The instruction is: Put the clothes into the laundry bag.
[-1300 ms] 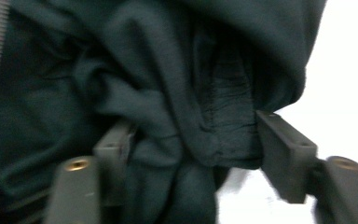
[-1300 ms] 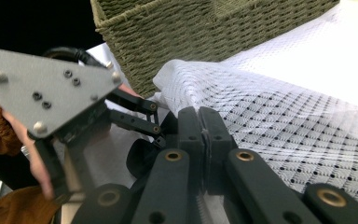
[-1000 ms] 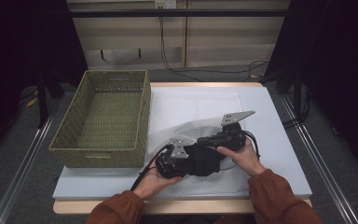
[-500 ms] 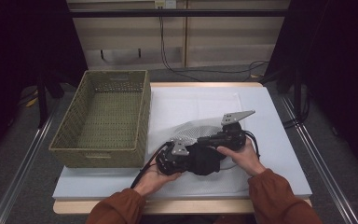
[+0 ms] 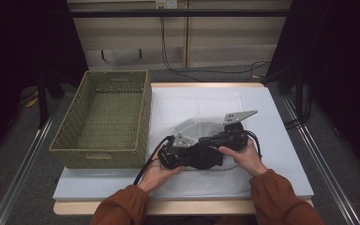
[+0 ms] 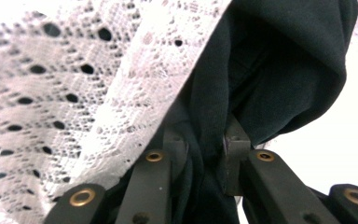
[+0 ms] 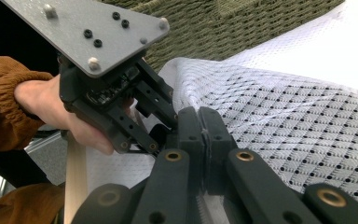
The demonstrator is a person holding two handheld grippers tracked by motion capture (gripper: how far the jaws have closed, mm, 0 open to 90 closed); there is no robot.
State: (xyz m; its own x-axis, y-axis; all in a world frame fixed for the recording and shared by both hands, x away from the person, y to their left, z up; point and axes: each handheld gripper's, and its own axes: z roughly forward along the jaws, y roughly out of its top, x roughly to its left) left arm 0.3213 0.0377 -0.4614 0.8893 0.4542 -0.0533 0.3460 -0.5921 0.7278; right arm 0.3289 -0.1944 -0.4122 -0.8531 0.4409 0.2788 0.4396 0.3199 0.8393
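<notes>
While both jaws pinch cloth, left gripper [image 6: 200,151] closing on dark garment [image 6: 270,70], right gripper [image 7: 204,135] shut on white mesh cloth [image 7: 298,121], basket [image 5: 104,119] beside.

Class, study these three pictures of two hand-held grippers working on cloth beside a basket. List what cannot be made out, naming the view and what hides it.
- High view: both grippers' jaw tips, behind the dark cloth and hands.
- Left gripper view: the dark cloth's full shape, cut off by the edges; the white lace cloth covers its left side.
- Right gripper view: what the right gripper pinches, hidden between shut jaws; the basket is cut off at the top.
</notes>
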